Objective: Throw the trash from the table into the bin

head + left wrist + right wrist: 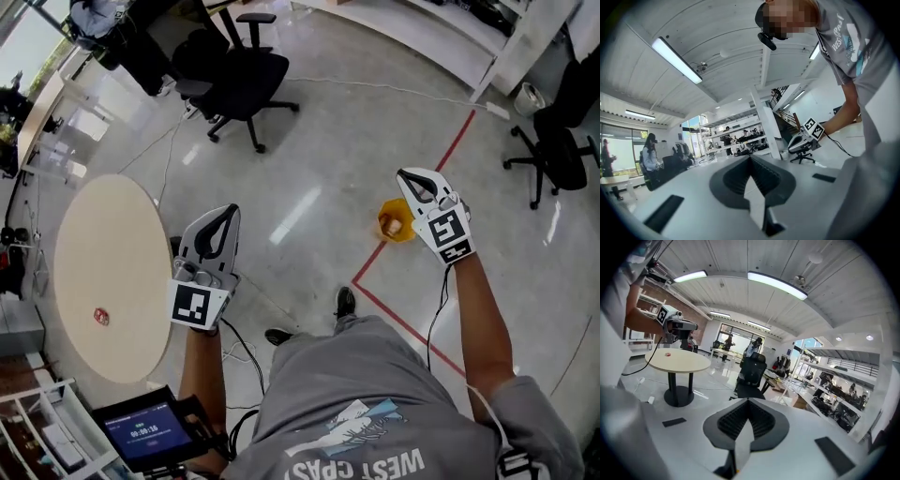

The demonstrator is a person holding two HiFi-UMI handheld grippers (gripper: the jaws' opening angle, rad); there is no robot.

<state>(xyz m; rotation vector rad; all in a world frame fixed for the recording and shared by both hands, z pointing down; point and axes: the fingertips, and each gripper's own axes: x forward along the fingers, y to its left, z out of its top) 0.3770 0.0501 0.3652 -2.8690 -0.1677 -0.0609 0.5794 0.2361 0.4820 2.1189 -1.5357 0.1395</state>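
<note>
A small red piece of trash (101,317) lies on the round beige table (103,244) at the left; it also shows as the red trash (668,354) on the table (682,363) in the right gripper view. A yellow bin (395,225) stands on the floor with a pale scrap inside. My right gripper (409,176) hovers just right of the bin, shut, nothing between its jaws (749,402). My left gripper (229,212) hangs beside the table's right edge, jaws together and empty (751,157).
Red tape lines (412,323) run across the floor by the bin. A black office chair (239,80) stands at the back, another chair (553,150) at the right. A tablet (145,431) sits at lower left. The person's shoes (345,302) are below the bin.
</note>
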